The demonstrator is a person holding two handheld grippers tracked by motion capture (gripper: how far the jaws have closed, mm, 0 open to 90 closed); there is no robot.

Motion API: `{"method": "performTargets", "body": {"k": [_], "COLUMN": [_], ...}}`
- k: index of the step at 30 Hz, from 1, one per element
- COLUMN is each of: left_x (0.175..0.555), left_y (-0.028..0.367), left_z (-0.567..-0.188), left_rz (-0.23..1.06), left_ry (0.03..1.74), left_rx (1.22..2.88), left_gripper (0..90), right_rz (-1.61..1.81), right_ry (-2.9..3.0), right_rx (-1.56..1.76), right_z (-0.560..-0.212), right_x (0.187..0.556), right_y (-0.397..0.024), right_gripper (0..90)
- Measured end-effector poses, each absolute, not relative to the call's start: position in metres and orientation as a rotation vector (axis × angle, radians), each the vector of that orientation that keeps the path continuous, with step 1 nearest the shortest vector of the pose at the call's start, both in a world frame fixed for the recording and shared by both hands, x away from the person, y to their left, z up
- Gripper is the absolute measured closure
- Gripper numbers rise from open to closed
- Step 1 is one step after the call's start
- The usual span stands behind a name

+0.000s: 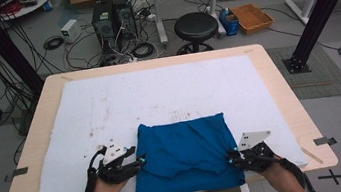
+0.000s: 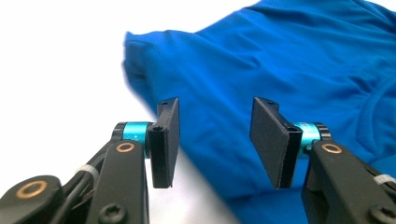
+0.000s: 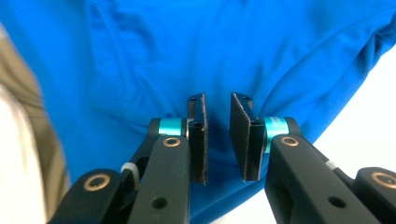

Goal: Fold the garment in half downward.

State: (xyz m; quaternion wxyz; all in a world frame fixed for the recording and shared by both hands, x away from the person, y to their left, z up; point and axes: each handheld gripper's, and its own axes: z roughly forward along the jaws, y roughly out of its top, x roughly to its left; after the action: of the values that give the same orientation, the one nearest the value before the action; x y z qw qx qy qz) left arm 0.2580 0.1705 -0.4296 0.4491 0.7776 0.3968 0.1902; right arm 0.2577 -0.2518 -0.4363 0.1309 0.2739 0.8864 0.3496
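A blue folded garment (image 1: 184, 154) lies on the white sheet (image 1: 158, 92) near the table's front edge, its lower part hanging over that edge. My left gripper (image 1: 140, 162) is at the garment's left edge. In the left gripper view the left gripper (image 2: 215, 140) is open, its pads wide apart just above the blue cloth (image 2: 280, 60), and nothing is pinched. My right gripper (image 1: 230, 157) is at the garment's right edge. In the right gripper view the right gripper (image 3: 218, 137) hovers over the cloth (image 3: 187, 46) with a narrow gap and no fabric between the pads.
The wooden table (image 1: 284, 90) carries the white sheet. Behind it stand a black stool (image 1: 195, 27), computer towers (image 1: 112, 16) with loose cables, and an orange tray (image 1: 252, 17). Black frame posts (image 1: 318, 9) rise at both sides. The person's khaki trousers (image 3: 28, 116) are at the front.
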Motion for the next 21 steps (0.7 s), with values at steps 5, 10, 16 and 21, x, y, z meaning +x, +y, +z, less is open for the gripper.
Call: {"method": "performTargets", "body": {"k": [5, 10, 16, 21], "left_x": [0.252, 0.256, 0.256, 0.256], "left_y": [0.175, 0.164, 0.158, 0.157], "left_z": [-0.431, -0.439, -0.446, -0.445], "left_rz": [0.466, 0.418, 0.421, 0.437], "left_ry": [1.018, 1.004, 0.978, 0.975], "left_rx": [1.908, 1.961, 2.042, 2.031], "left_gripper": [50.4, 51.0, 71.8, 86.6], "right_rz": [1.105, 1.057, 0.996, 1.017], "right_ry": [2.404, 2.449, 2.470, 2.469], "right_rx": [0.945, 0.986, 0.939, 0.934], "right_z": [-0.426, -0.438, -0.442, -0.441], "right_x": [0.253, 0.258, 0.259, 0.259], "right_y": [-0.265, -0.262, -0.257, -0.258], "right_gripper": [72.0, 67.6, 83.8, 85.3]}}
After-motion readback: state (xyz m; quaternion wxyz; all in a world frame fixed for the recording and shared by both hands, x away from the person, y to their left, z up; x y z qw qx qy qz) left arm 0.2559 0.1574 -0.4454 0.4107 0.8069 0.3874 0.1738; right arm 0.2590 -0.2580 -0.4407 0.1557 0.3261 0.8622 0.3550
